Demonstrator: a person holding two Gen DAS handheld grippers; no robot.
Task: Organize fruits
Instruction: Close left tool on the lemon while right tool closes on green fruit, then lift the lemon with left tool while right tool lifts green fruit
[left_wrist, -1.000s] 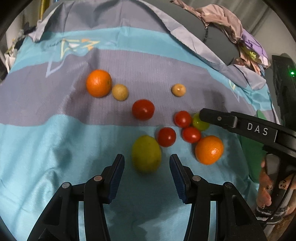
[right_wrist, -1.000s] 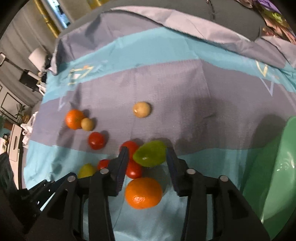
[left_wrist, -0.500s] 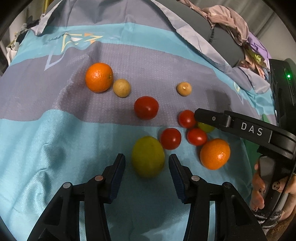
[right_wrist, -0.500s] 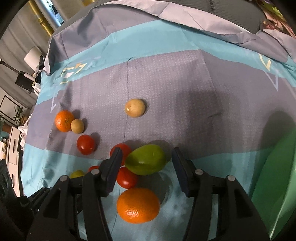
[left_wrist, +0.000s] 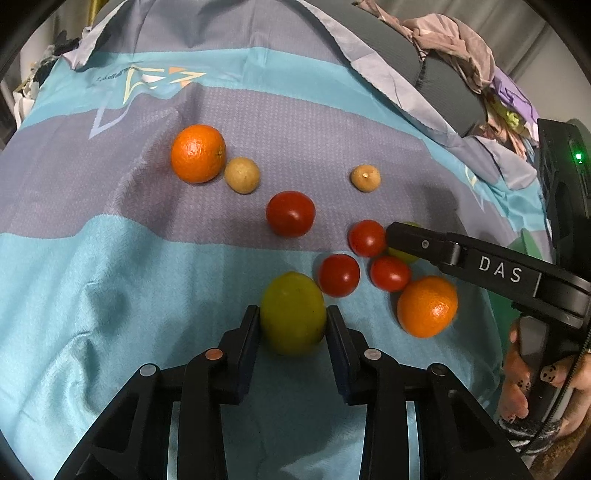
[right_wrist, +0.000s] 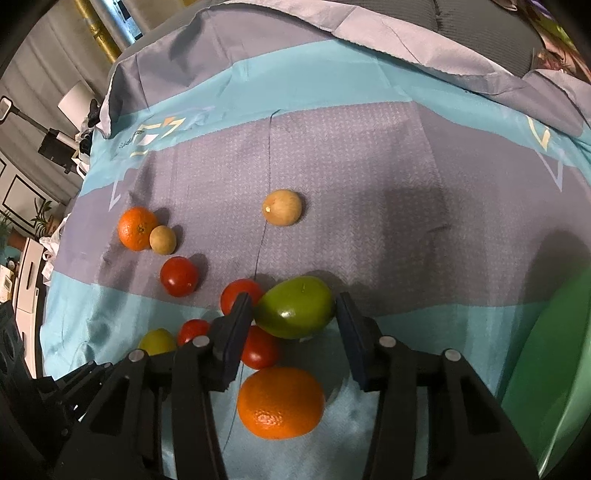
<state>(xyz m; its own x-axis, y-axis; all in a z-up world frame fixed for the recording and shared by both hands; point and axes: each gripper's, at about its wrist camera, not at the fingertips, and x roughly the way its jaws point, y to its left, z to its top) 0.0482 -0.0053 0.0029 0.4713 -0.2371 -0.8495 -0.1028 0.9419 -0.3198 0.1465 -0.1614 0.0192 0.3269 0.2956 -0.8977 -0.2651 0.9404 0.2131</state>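
Fruit lies scattered on a blue-and-grey striped cloth (left_wrist: 110, 258). My left gripper (left_wrist: 293, 308) has its jaws closing, and both pads touch the sides of a yellow-green lemon (left_wrist: 293, 314) resting on the cloth. My right gripper (right_wrist: 292, 295) also has its jaws closing, around a glossy green fruit (right_wrist: 295, 308), with the pads against its two sides. In the left wrist view one of the right gripper's fingers (left_wrist: 424, 243) hides most of that green fruit. Several red tomatoes (left_wrist: 290, 213) and an orange (right_wrist: 280, 402) lie close around both grippers.
A second orange (left_wrist: 198, 153) and a small tan fruit (left_wrist: 242, 174) sit at the far left, another tan fruit (left_wrist: 365, 178) further right. A green basin (right_wrist: 546, 369) stands at the right edge. Crumpled clothes (left_wrist: 461, 48) are piled behind. A hand (left_wrist: 517, 369) holds the right gripper.
The left jaws have closed in from either side onto the lemon. The right jaws widened around the green fruit, then narrowed again. Neither hand has shifted noticeably.
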